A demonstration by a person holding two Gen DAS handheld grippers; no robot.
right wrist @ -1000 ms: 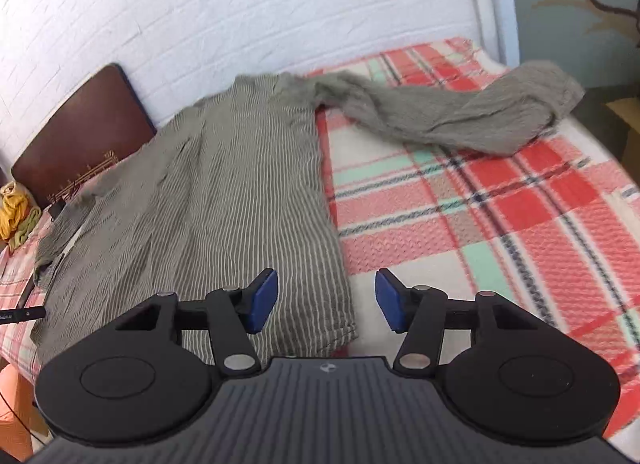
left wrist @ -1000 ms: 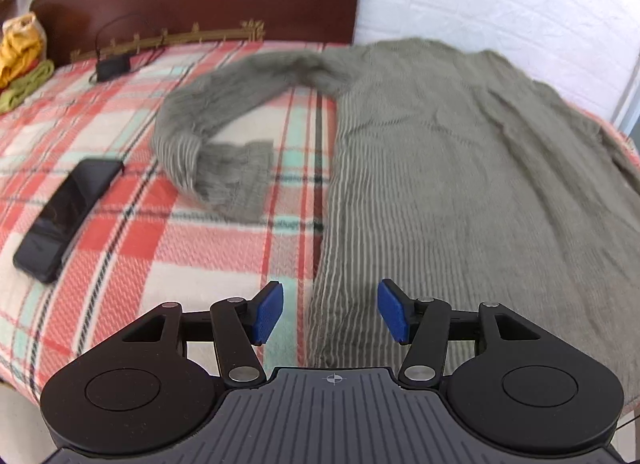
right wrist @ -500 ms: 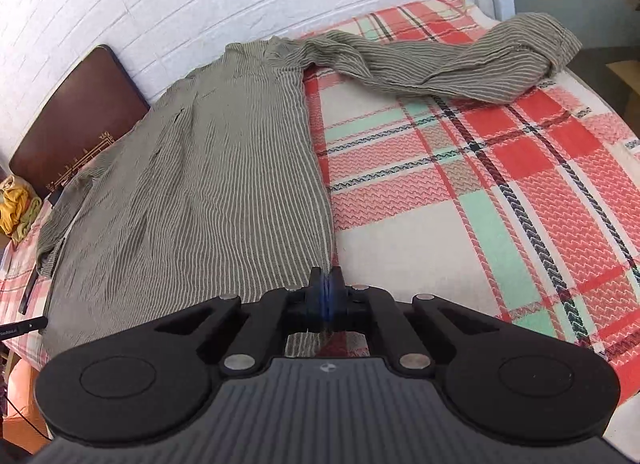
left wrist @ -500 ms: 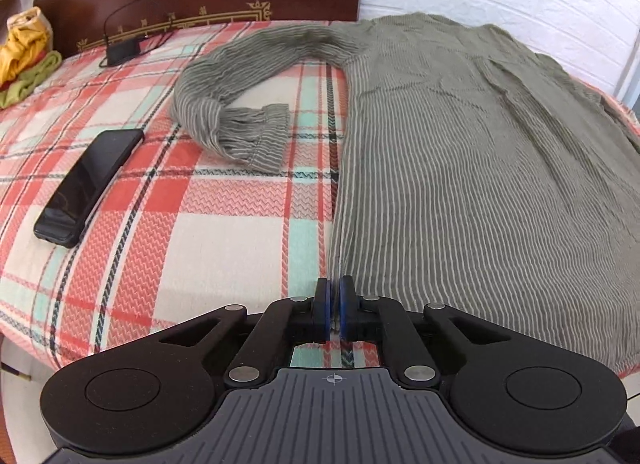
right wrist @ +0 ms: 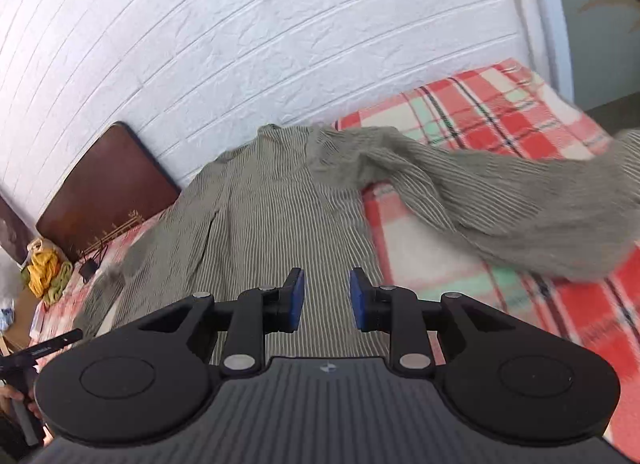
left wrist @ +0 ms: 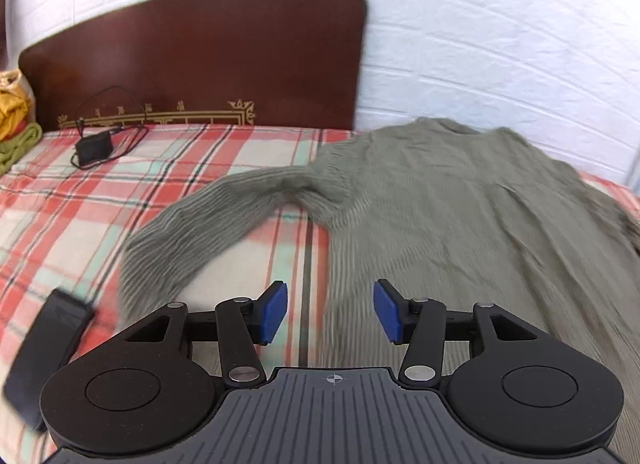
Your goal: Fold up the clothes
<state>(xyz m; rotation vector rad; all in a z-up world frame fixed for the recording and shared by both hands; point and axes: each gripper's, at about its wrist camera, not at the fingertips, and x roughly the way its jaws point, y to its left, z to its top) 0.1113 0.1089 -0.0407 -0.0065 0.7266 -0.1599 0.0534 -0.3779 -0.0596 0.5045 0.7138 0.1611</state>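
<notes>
Readable text: none in either view.
Headboard (left wrist: 192, 64), upper left of the left wrist view: gold ornament marks only, no letters to read.
Black bar (right wrist: 44, 348), lower left edge of the right wrist view: small light print, too blurred to read.
Gripper bodies: a crosshair mark only.

A plaid blanket (left wrist: 168, 200) in red, cream and green covers the bed. Against the white brick wall (left wrist: 500, 44) stands a dark wooden headboard (left wrist: 200, 60). A black charger (left wrist: 94, 148) with its cable lies near the headboard edge. A black phone (left wrist: 44, 352) lies at the bed's near left edge. Yellow and green cloths (left wrist: 14, 124) are heaped at the far left corner.
</notes>
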